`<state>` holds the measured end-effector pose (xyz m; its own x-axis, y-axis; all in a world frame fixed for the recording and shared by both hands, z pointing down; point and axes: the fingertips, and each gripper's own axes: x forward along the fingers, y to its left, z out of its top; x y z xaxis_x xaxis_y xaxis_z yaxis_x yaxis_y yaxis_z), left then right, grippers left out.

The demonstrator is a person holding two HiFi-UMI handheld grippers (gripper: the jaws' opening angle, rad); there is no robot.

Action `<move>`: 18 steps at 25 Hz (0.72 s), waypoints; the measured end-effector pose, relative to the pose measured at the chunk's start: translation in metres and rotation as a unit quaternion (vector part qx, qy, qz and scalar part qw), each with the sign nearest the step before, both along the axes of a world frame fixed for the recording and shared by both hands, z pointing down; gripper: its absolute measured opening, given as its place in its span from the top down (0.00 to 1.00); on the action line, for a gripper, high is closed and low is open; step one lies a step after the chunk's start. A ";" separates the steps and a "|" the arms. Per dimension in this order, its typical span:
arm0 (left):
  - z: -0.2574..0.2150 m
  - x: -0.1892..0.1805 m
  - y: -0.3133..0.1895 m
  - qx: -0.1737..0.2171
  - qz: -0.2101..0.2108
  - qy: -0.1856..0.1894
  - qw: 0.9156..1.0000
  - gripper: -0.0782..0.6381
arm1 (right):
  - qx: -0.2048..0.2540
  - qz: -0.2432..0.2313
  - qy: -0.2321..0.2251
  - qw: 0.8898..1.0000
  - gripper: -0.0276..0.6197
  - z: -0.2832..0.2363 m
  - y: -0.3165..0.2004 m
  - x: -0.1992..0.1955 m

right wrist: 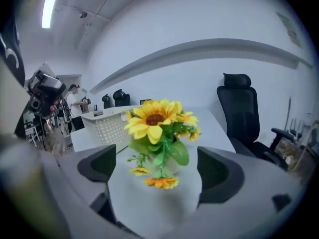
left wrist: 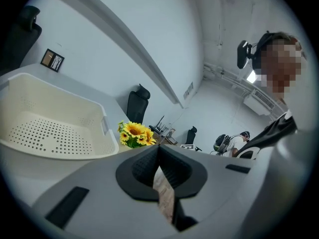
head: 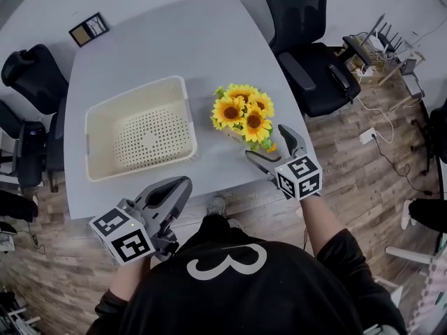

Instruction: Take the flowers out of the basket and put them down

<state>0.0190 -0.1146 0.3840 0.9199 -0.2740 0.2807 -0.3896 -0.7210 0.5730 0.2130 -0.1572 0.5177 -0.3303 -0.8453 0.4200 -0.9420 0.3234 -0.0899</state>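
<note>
The right gripper [head: 267, 143] has its fingers wide apart and grips nothing. The flowers [head: 244, 114] – a bunch of yellow sunflowers – stand on the grey counter [head: 174, 40] just ahead of these fingertips, in line with the gap between them, and no finger touches them. The bunch is outside the basket [head: 137, 93], which sits to the left of the right fingers and ahead of the left ones, apart from the flowers.

The flowers are close to the slanting right edge of the counter, and the right fingers hang about over this edge. Beyond it, to the right of the fingers, stands a black office chair [head: 307, 54]. Far ahead of both grippers the counter is bare and wide.

The left gripper [head: 183, 182] is pulled back off the near edge of the counter, over the wooden floor [head: 363, 180]. Its fingers are pressed together with nothing between them.

The head view shows the perforated bottom of the basket with nothing in it. The left gripper view [left wrist: 158, 151] shows instead the tall side wall of the basket [left wrist: 55, 103], with the flowers [left wrist: 134, 133] just past its corner. The right gripper view [right wrist: 157, 166] alone shows small blossoms hanging low under the flowers [right wrist: 154, 121] – and the basket [right wrist: 107, 126] behind them.
</note>
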 end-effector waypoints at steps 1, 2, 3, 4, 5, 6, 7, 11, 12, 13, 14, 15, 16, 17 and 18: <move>-0.002 0.001 0.005 0.003 -0.002 0.004 1.000 0.87 | 0.012 -0.001 -0.002 1.000 0.20 -0.010 0.008 0.000; -0.004 0.002 0.010 0.006 -0.002 0.007 1.000 0.87 | 0.026 -0.004 -0.003 1.000 0.20 -0.021 0.015 -0.002; -0.006 0.004 0.015 0.010 -0.001 0.010 1.000 0.87 | 0.040 -0.009 -0.006 0.999 0.20 -0.034 0.022 -0.004; -0.008 0.006 0.020 0.014 0.001 0.012 1.000 0.87 | 0.053 -0.016 -0.009 0.998 0.20 -0.047 0.029 -0.008; -0.011 0.009 0.025 0.018 0.003 0.014 1.000 0.87 | 0.065 -0.025 -0.013 0.997 0.20 -0.060 0.037 -0.013; -0.014 0.012 0.030 0.023 0.005 0.016 1.000 0.87 | 0.076 -0.039 -0.019 0.996 0.20 -0.073 0.045 -0.019; -0.018 0.016 0.034 0.028 0.007 0.018 0.999 0.87 | 0.086 -0.055 -0.023 0.995 0.21 -0.086 0.054 -0.026; -0.028 0.025 0.046 0.044 0.019 0.021 0.999 0.87 | 0.135 -0.101 -0.024 0.985 0.40 -0.134 0.089 -0.052; -0.029 0.025 0.049 0.045 0.021 0.021 0.999 0.87 | 0.147 -0.103 -0.025 0.983 0.54 -0.143 0.097 -0.056; -0.030 0.025 0.052 0.046 0.024 0.022 0.998 0.87 | 0.158 -0.107 -0.028 0.981 0.65 -0.152 0.104 -0.060; -0.030 0.025 0.055 0.047 0.026 0.023 0.998 0.87 | 0.166 -0.114 -0.033 0.979 0.74 -0.160 0.112 -0.065; -0.031 0.026 0.058 0.048 0.028 0.023 0.998 0.87 | 0.171 -0.123 -0.040 0.977 0.81 -0.166 0.120 -0.068; -0.031 0.028 0.062 0.050 0.031 0.023 0.998 0.87 | 0.171 -0.134 -0.049 0.975 0.88 -0.171 0.128 -0.071; -0.032 0.030 0.065 0.052 0.035 0.022 0.998 0.87 | 0.166 -0.146 -0.058 0.974 0.93 -0.175 0.134 -0.074; -0.033 0.034 0.068 0.055 0.039 0.021 0.998 0.87 | 0.157 -0.160 -0.066 0.972 0.94 -0.177 0.140 -0.077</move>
